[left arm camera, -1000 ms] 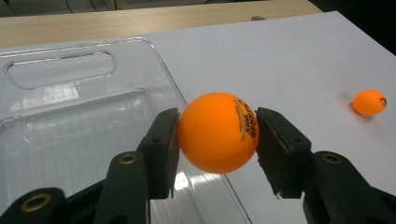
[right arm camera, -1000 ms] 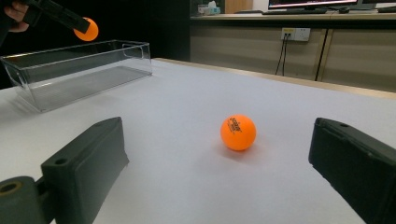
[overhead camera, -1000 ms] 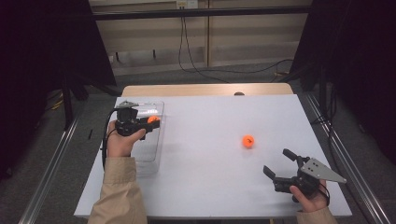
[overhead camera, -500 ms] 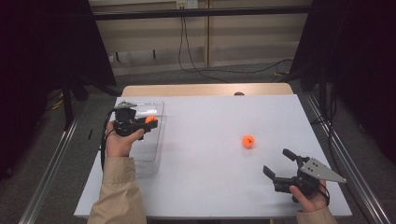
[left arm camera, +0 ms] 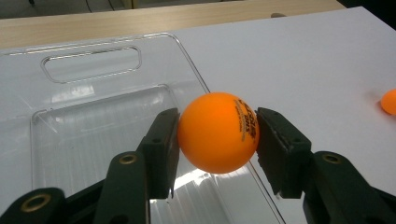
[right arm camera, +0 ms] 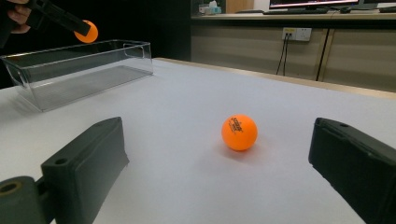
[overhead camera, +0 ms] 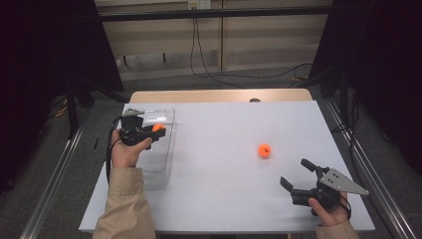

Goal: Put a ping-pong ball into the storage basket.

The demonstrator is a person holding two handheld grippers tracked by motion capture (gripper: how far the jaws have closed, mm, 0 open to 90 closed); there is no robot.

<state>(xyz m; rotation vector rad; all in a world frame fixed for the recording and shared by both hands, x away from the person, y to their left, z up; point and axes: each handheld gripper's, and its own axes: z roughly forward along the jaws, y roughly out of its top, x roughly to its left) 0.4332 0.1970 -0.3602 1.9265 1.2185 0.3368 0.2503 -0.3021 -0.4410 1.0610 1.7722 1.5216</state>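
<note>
- Orange table-tennis ball with black print (left arm camera: 218,132), smooth and hard, is pinched between the two black jaws of the left gripper (left arm camera: 218,140), which has closed onto the ball's sides. It is held above the right-hand edge of a clear plastic rectangular bin (left arm camera: 112,70), apart from the bin's floor.
- Risk at the grip: the ball is round and slick and the pads meet it only at two small spots. Any tilt or squeeze could squirt it out.
- Risk at the drop: the ball sits over the bin's side wall rather than its middle. Let go here, it may strike the rim and bounce onto the white table (overhead camera: 224,199). Even inside, a light ball could rebound off the hard floor and hop out.
- Right gripper (overhead camera: 302,178) rests near the table's front right corner, jaws spread wide and holding nothing.
- A second orange table-tennis ball (right arm camera: 239,132) lies loose on the table, ahead of those open jaws and apart from them. A clumsy approach could nudge it and send it rolling towards an edge.
- Count: two orange balls, one held and one on the table; one clear bin, with no ball resting inside; two grippers.
</note>
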